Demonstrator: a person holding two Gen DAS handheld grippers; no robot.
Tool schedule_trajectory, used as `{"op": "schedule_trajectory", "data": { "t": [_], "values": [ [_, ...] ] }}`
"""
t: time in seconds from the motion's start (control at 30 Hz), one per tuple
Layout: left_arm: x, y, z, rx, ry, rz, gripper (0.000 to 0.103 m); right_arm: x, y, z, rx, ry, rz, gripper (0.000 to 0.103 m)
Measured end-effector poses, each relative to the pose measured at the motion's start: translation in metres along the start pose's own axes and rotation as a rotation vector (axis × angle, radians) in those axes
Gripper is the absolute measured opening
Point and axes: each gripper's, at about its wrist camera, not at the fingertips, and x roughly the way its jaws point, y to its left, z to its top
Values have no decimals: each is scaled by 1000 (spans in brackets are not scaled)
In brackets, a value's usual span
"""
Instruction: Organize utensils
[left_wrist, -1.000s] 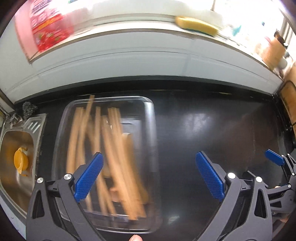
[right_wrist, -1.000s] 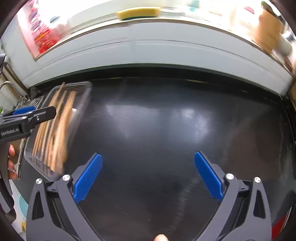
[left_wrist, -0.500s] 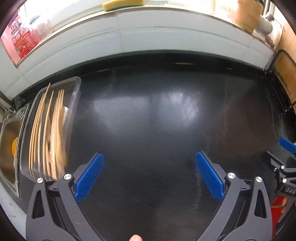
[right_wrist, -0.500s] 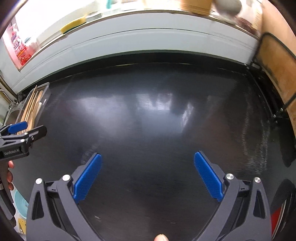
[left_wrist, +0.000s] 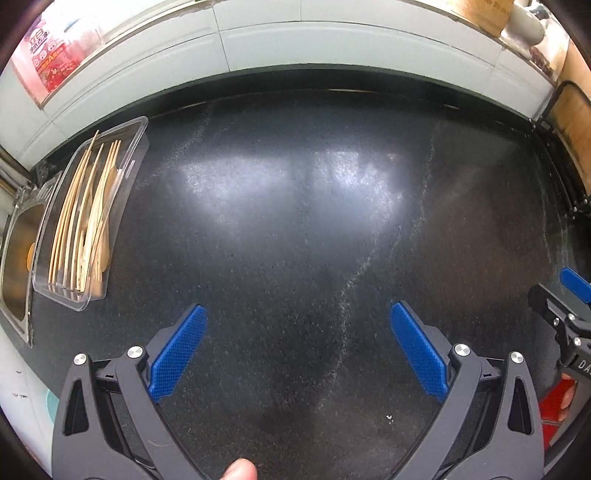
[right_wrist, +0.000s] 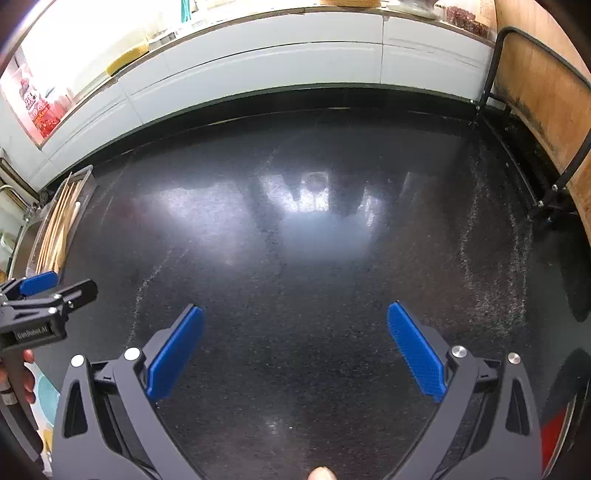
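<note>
Left gripper (left_wrist: 297, 350) is hovering spread wide over bare dark surface (left_wrist: 295, 221), gripping nothing. Right gripper (right_wrist: 294, 349) is doing the same, fingers apart and empty, out over the middle of the counter. Each one is showing at the edge of the other's view, well apart.

The utensils (left_wrist: 83, 225), pale wooden chopsticks and what look like spoons, are lying lengthwise in a clear plastic tray (left_wrist: 135, 147). The tray is sitting at the far left of the surface, just beside the steel sink (left_wrist: 14, 266). No loose utensils are showing anywhere on the surface, so the sorting is probably finished or nearly so.

Risks: the tray is sitting close to the sink edge, so a nudge from the left gripper could be pushing it over the lip and spilling the sticks. The sticks are thin and smooth, likely rolling or slipping if pinched off-centre. The clear wall is hard to see, so clipping the rim on an approach is plausible.

The surface is black, speckled and glossy, throwing window glare, with faint pale streaks. White tiles are running along the back under a bright sill holding a red packet (left_wrist: 48, 62) and a yellow sponge (right_wrist: 123, 61). A wooden board (right_wrist: 546, 85) in a black wire rack is standing at the right.
</note>
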Motion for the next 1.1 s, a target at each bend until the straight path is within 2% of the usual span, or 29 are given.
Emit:
{"op": "schedule_trajectory", "data": {
  "t": [0.4, 0.8, 0.87, 1.1],
  "values": [
    [14, 30, 11, -54, 40, -67, 97, 6, 29, 12, 3, 8, 2, 97],
    [22, 44, 18, 6, 8, -74, 97, 9, 53, 16, 24, 26, -74, 97],
    [25, 44, 18, 12, 18, -56, 97, 9, 54, 15, 36, 23, -80, 97],
    [30, 40, 14, 38, 22, -82, 97, 13, 57, 14, 48, 36, -86, 97]
  ]
}}
